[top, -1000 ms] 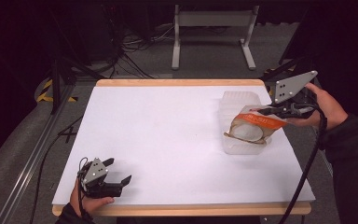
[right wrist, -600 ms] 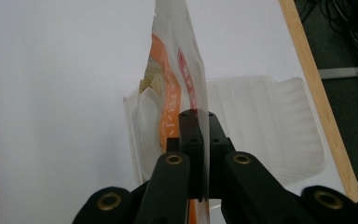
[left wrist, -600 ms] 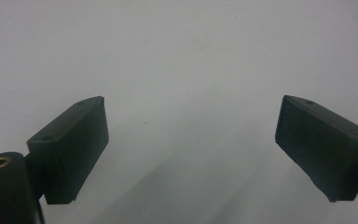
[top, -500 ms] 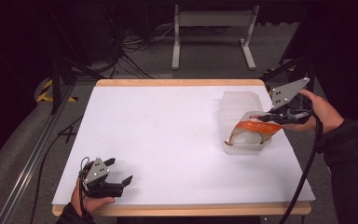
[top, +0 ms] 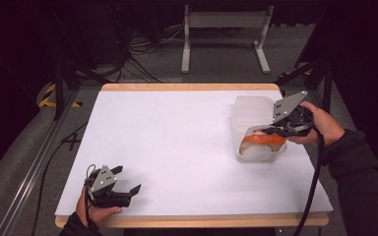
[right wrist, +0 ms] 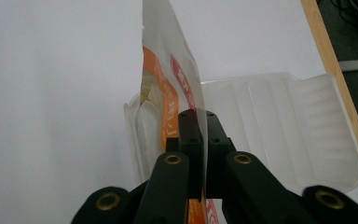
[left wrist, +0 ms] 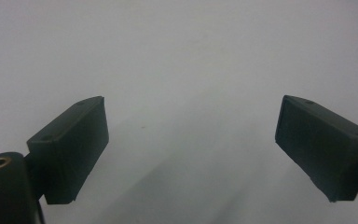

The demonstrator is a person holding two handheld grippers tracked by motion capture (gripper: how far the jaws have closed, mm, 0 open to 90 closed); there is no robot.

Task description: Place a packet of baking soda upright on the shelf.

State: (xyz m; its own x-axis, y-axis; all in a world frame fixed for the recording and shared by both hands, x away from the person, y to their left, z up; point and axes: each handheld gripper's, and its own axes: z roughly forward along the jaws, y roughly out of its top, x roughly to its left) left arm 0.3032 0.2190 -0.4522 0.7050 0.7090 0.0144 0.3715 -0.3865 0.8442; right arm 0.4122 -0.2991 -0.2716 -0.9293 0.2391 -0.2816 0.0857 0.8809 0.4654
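Your packet (right wrist: 168, 84) is a clear pouch with orange and red print and something pale inside, sitting in the open clear plastic container (top: 256, 110) at the bench's (top: 177, 147) right side. Its print is too blurred to read. Your right claw (right wrist: 198, 122) is clenched on the packet's edge; your left claw (top: 125, 179) rests released on the bench, holding nothing

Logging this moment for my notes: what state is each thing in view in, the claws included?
Clear plastic container: open, lid folded back flat on the table.
Orange-and-white packet: pinched by its edge, lower end inside the container's tray.
Right claw: shut on the packet.
Left claw: open, holding nothing, low over the white table.
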